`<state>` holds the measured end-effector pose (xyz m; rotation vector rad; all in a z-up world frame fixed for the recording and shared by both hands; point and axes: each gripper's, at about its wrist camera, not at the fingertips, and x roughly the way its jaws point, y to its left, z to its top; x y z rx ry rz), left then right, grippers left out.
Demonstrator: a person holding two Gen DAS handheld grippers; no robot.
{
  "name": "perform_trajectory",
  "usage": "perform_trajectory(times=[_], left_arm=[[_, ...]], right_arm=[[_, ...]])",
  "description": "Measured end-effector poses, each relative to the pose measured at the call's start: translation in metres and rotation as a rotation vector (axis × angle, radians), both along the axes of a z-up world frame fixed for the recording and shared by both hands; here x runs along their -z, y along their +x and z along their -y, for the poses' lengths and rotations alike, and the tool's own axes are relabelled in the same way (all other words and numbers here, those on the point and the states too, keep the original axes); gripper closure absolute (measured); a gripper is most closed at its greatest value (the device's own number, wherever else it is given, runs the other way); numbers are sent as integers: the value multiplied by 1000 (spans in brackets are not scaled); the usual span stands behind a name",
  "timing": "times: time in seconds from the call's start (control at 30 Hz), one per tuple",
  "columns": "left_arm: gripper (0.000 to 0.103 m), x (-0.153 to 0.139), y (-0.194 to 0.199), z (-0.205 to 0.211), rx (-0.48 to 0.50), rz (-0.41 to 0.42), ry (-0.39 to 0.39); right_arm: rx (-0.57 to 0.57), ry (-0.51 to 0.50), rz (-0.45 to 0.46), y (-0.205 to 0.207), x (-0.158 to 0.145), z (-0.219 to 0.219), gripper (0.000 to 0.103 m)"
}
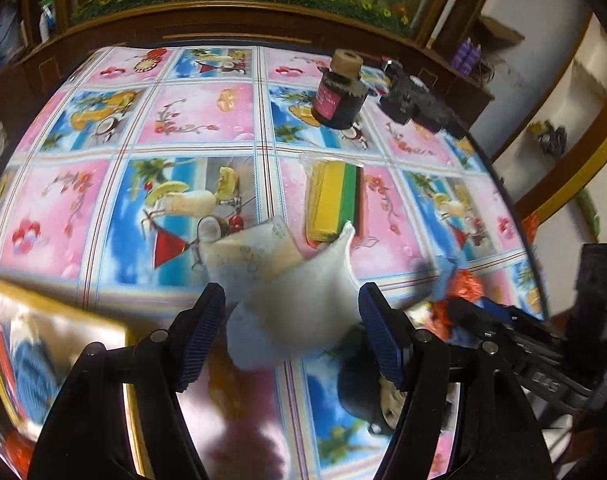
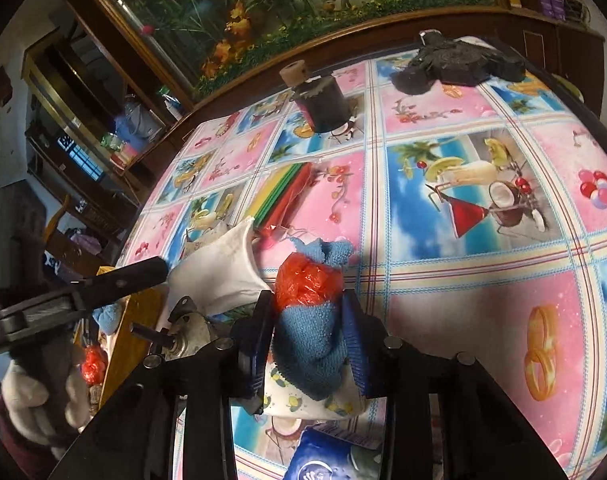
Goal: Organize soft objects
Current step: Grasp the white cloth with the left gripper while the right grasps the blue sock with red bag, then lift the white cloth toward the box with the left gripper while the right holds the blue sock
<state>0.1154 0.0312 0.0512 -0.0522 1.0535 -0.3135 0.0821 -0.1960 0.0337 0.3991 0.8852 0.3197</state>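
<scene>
Left wrist view. We took the packet of coloured sheets point(image 1: 335, 200) as our landmark. The left gripper point(image 1: 291, 336) stood with its jaws apart, and a white cloth point(image 1: 291, 300) lay between them, just on the near side of the packet. We could not confirm that either pad pressed on the cloth, so we treated it as straddled, not gripped. We judged that the jaws were set on either side of the cloth's widest part so that closing them would gather it in one bite. The cloth's long axis ran from the gripper toward the packet, and two pointed corners rose at its far end. One corner reached the packet's near edge. To the right of the packet and nearer the camera, the right gripper point(image 1: 459, 304) was clamped on a blue towel point(image 1: 443, 276) and an orange bag point(image 1: 469, 284).

Right wrist view. The right gripper point(image 2: 307, 336) was closed on the blue towel point(image 2: 311, 340), and both pads pressed its sides. The orange bag point(image 2: 307, 284) sat on top of the towel, beyond the pads. Gripping the towel low let the bundle travel as one piece, in our judgement. The bundle's long axis ran away from the camera toward the near end of the packet point(image 2: 279, 196). The white cloth point(image 2: 219, 268) lay to the left of the bundle and beside the packet's near end, with one finger of the left gripper point(image 2: 143, 276) at its edge. A dark jar point(image 2: 323, 104) stood well beyond the packet.
</scene>
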Motion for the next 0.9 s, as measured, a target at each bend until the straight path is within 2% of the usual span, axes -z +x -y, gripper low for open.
perform_trajectory(times=[0.1, 0.17, 0.23, 0.27, 0.3, 0.4, 0.57, 0.8, 0.9], left_arm=[[35, 17, 11, 11, 46, -42, 52], [34, 20, 15, 12, 69, -47, 41], [54, 18, 14, 11, 87, -43, 42], [71, 18, 13, 10, 90, -49, 33], [80, 18, 13, 9, 91, -52, 27], [90, 17, 9, 4, 90, -45, 2], [92, 5, -5, -8, 59, -14, -71], [91, -32, -51, -26, 55, 79, -143], [91, -39, -63, -28, 63, 76, -132]], right_arm=[[11, 10, -2, -1, 1, 5, 69], [13, 7, -2, -1, 2, 4, 69], [14, 0, 1, -2, 1, 2, 69], [15, -6, 4, -3, 1, 2, 69], [16, -9, 6, -4, 0, 0, 69], [21, -15, 15, -8, -2, -1, 69], [35, -19, 40, -13, -7, 1, 69], [46, 0, 74, -21, -12, 7, 70], [47, -5, 72, -22, -11, 8, 70]])
